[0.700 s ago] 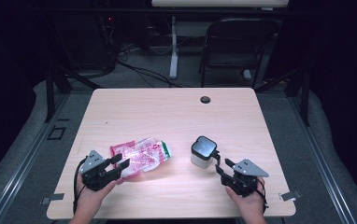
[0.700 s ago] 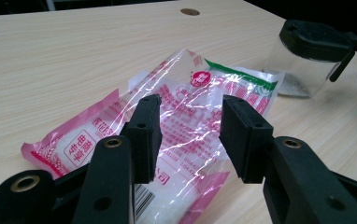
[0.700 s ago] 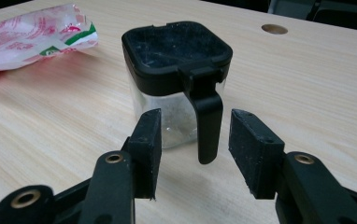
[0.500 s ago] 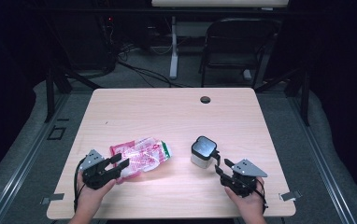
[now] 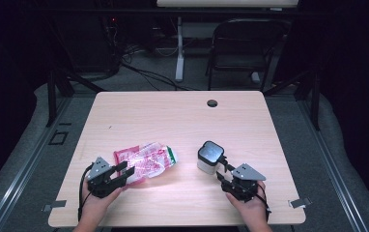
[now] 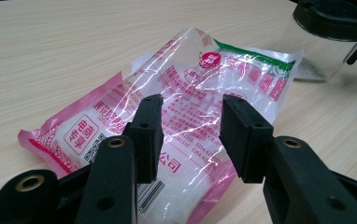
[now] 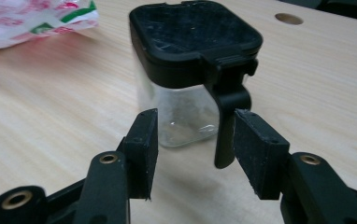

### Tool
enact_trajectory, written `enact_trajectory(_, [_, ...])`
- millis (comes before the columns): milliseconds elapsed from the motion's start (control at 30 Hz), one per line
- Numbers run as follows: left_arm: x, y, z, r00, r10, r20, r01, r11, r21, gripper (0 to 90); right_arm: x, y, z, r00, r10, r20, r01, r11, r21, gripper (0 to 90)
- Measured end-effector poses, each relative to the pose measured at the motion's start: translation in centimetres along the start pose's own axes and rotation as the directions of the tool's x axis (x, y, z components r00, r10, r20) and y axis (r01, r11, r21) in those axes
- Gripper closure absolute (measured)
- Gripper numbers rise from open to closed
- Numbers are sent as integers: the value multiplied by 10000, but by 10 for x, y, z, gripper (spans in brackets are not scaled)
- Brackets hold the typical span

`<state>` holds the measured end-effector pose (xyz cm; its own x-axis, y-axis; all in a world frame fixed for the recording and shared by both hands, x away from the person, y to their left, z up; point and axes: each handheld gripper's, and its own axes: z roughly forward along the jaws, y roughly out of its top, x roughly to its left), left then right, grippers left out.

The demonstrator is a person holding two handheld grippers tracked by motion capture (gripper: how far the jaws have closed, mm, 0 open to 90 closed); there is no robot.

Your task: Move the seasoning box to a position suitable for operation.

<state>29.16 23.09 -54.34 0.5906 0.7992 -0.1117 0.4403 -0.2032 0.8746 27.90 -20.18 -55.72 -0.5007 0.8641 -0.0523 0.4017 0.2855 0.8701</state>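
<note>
In the left gripper view, the jar [image 6: 326, 42] was cut off at the upper right corner, and the left gripper [image 6: 190, 135] hid the near end of the bag [image 6: 190, 88]. In the right gripper view, the bag [image 7: 32, 18] ran off the upper left. The bag's print stayed unreadable from above.
</note>
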Motion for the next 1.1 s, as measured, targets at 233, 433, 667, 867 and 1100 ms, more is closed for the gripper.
enact_trajectory(233, [-2,0,-9,9996,253,-115,-255,9996,-97,589,-13,2,16,9982,-76,587,43,9984,557,574])
enact_trajectory(433, [-5,-2,-6,9994,353,27,-353,9993,111,593,-20,5,19,9978,249,617,-279,9985,478,619])
enact_trajectory(667, [-12,-1,-5,9988,471,150,-471,9989,-23,594,-22,7,30,9974,-293,658,237,9962,843,740])
enact_trajectory(867, [-16,-1,0,9970,728,276,-732,9972,134,596,-21,7,28,9979,-278,587,225,9958,889,749])
enact_trajectory(1100, [-24,1,0,9931,1044,531,-1054,9943,158,598,-18,6,24,9986,-380,366,344,9949,950,751])
